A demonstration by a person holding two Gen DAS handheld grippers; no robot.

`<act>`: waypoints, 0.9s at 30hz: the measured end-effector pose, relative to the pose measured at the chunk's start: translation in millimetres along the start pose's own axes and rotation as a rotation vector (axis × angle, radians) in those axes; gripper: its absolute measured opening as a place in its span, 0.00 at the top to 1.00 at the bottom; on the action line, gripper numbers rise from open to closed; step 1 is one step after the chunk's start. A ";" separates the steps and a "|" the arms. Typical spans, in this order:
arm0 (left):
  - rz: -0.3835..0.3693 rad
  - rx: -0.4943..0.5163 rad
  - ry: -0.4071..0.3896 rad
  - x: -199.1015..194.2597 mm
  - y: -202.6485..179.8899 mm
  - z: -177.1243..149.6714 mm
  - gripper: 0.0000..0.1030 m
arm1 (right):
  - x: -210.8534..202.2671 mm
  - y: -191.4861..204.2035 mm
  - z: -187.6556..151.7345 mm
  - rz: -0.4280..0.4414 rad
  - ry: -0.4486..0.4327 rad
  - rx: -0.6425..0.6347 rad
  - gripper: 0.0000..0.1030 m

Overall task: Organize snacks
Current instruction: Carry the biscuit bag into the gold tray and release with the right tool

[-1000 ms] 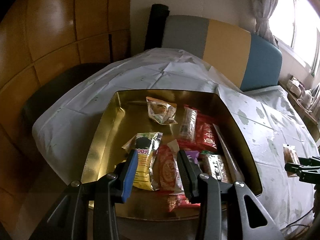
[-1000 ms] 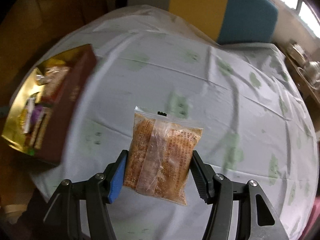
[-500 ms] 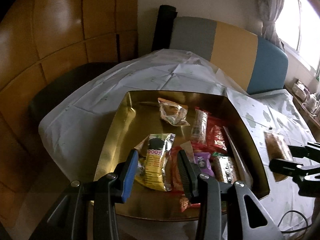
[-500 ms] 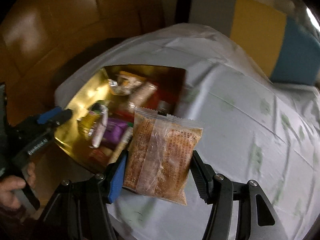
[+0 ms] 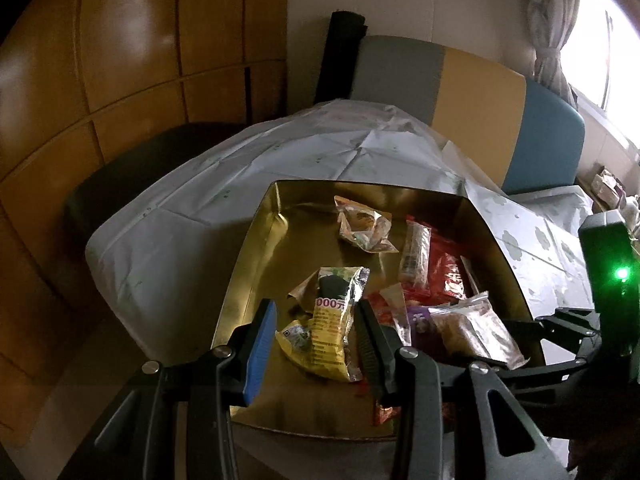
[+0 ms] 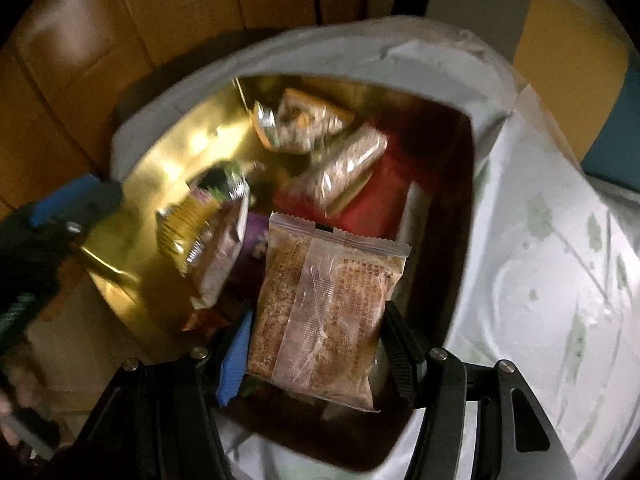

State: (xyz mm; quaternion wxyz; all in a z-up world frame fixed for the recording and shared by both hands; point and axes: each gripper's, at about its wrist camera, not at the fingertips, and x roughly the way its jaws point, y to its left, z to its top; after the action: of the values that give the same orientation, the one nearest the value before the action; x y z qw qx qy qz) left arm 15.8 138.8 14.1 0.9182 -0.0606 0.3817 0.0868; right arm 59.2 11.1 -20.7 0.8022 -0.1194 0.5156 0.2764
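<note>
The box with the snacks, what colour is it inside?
Shiny gold inside the box. The left wrist view shows it best.

Right gripper pitched steeply downward, jaws clamped on the two side edges of a clear snack packet, packet upright between the pads; seen in the left wrist view low at the right edge, green lamp lit on its body. Left gripper angled down, jaws partly apart, nothing gripped between them. Bare fingers on the left handle, blurred.
</note>
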 end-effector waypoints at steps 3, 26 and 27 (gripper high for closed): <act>-0.001 -0.005 0.008 1.1 0.4 -1.0 0.60 | 0.4 1.3 -0.4 0.000 -0.016 0.000 0.39; -0.007 0.018 0.001 -3.4 -11.9 0.2 0.60 | -12.4 -4.6 -5.7 -0.016 -0.097 0.049 0.62; -0.007 0.020 -0.001 -3.7 -12.2 0.5 0.60 | -13.5 -5.2 -7.0 -0.015 -0.098 0.054 0.61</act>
State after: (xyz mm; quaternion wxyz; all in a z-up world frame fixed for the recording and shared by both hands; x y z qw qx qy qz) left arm 16.1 126.6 17.6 0.9192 -0.0527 0.3820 0.0799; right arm 52.5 -0.7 -12.2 0.8313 -0.0880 0.4822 0.2620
